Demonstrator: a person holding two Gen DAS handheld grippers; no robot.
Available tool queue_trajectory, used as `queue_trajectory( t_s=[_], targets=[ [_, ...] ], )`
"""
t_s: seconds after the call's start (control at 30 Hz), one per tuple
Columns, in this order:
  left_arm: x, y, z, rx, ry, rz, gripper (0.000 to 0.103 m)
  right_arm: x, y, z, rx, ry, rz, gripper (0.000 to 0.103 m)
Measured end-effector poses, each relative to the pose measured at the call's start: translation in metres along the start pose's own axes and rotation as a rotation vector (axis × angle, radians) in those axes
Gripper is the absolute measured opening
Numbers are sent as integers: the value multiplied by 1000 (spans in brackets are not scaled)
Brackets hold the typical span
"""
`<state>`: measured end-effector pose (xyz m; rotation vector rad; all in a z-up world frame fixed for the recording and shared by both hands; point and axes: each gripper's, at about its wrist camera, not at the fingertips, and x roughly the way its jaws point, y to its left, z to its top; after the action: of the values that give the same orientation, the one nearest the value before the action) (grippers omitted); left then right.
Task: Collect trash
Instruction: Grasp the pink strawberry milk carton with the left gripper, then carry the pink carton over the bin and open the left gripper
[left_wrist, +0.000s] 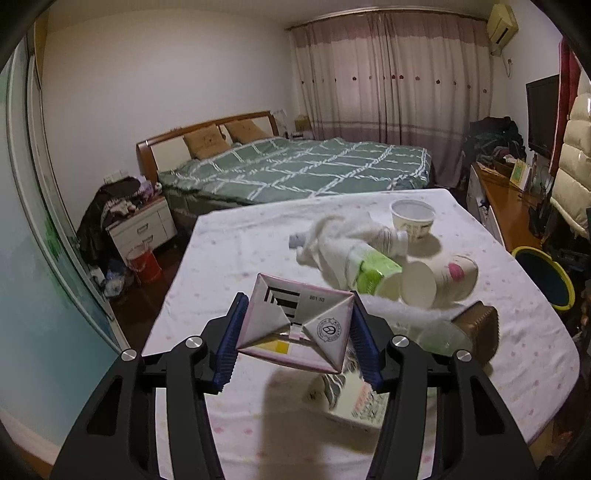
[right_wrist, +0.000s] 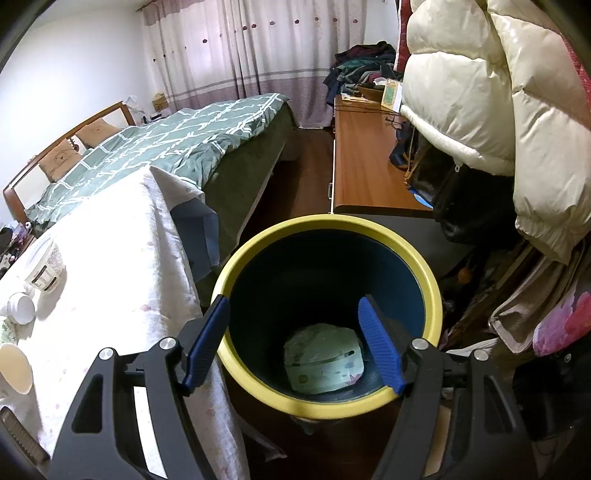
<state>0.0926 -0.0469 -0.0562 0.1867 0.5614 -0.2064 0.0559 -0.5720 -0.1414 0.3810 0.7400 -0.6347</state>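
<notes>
The left tool is clamped on a carton, its pads pressing the carton's two sides, and holds it clear of the desk. The right tool stands open and empty over the bin, which sits on the floor just beside the desk; a pale green wad lies at the bin's bottom. Beyond the carton, the desk carries cups, a small bottle, a green-labelled bottle and tissue piled close together. The grip looks to be on slanted, foldable faces, so the carton could twist or slip out on the way to the bin. A low swing could also knock a cup rolling off the desk.
</notes>
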Motion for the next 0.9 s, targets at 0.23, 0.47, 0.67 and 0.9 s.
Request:
queue_trajectory(
  t_s=[0.23, 0.47, 0.67, 0.9],
  targets=[
    [3, 5, 20, 0, -32, -5, 53, -6, -2, 0, 12, -10, 18, 68],
    [-26, -20, 63, 60, -106, -69, 53, -19, -11, 1, 30, -34, 37, 68],
    [-42, -77, 95, 137, -147, -216, 53, -28, -30, -3, 44, -55, 25, 68],
    [-37, -182, 114, 240, -135, -453, 53, -42, -60, -10, 53, -65, -7, 68]
  ],
)
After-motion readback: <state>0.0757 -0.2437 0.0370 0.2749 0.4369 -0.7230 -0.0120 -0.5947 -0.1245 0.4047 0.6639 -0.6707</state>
